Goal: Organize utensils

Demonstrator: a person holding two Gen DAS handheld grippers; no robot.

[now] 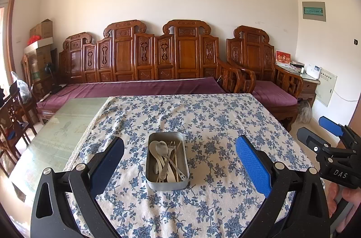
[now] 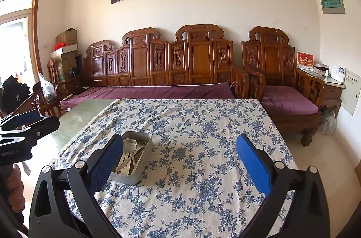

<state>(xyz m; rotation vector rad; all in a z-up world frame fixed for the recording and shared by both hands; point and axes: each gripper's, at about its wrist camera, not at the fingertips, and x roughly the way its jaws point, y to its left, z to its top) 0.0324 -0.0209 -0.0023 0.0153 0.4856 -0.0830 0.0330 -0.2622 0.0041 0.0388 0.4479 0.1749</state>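
The left gripper [image 1: 180, 160] was held above the near part of the table with its two blue-padded fingers [image 1: 252, 164] spread wide apart and gripping nothing. The right gripper [image 2: 179, 161] was held level beside it, its fingers [image 2: 253, 164] likewise spread wide and empty. In the left wrist view, the metal tray [image 1: 167, 184] appeared centred between the left fingers, farther along the table and not touching either pad. In the right wrist view, the same tray stood just behind the left finger of the right gripper, which hid its near left corner. The tray held a loose pile of utensils [image 1: 165, 159]: pale spoons, a fork and thin chopsticks, overlapping one another. The tray rested on a blue floral tablecloth [image 1: 203, 116] that covered most of the table; a bare glass-topped section [image 1: 63, 127] remained exposed at the left. A carved wooden bench [image 1: 144, 57] with purple cushions stood behind the table against the wall.
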